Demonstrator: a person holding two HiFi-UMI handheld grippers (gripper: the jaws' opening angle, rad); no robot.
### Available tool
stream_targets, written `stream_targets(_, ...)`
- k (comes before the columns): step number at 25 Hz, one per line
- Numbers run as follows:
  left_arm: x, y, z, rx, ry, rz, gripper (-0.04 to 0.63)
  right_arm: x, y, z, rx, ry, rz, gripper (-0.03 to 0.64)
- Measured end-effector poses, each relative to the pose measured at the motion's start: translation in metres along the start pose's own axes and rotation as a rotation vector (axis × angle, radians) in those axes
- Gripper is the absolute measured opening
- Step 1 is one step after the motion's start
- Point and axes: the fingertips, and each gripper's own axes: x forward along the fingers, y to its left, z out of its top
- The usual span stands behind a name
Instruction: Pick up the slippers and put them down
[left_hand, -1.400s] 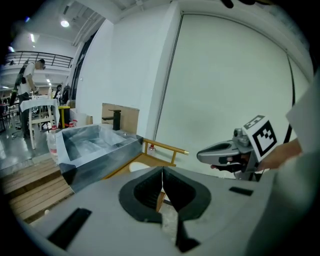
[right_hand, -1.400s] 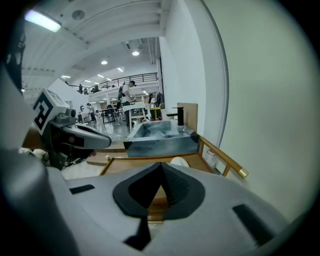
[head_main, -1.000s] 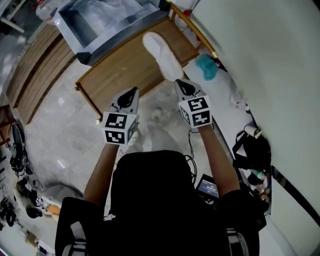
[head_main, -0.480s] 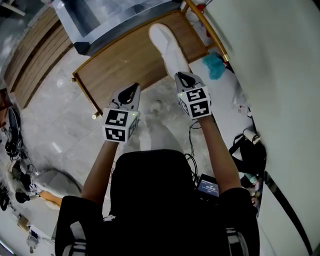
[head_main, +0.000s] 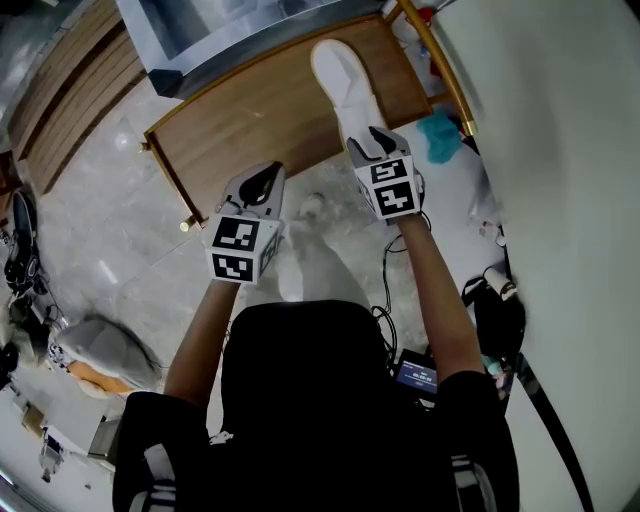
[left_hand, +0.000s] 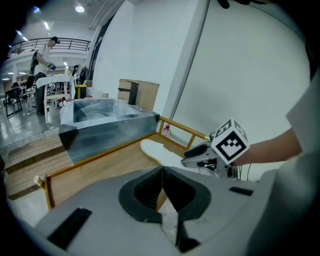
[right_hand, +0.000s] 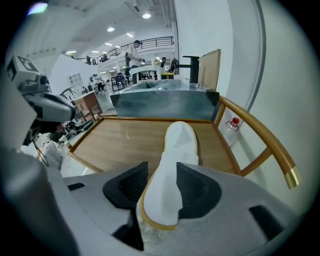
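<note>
The jaws of our right gripper (right_hand: 161, 175) have just been opening; the slipper (right_hand: 180, 140) between them rests freed on the platform (right_hand: 120, 140). Our left gripper (left_hand: 162, 185) is closed, empty.

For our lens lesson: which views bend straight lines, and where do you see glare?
Both gripper views are fisheye, with dark corners; in the right gripper view the wooden rail bows and ceiling lights glare; the head view is evenly lit, with pale reflections on the floor.
</note>
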Motion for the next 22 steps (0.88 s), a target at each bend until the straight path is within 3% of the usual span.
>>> stream_targets(11, 0.004, 0.016, -0.020, -0.030, 0.011, 0.063, 0.006, 0.046, -0.017, -0.003, -0.036, 0.075, -0.019, 0.247)
stream_targets(17, 0.002, 0.015, -0.028, -0.040, 0.025, 0.063, 0.006, 0.056, -0.022, -0.005, -0.027, 0.106, -0.050, 0.249)
stream_targets(22, 0.002, 0.021, -0.024, -0.041, 0.016, 0.079, 0.006, 0.062, -0.023, -0.007, -0.056, 0.139, -0.059, 0.212)
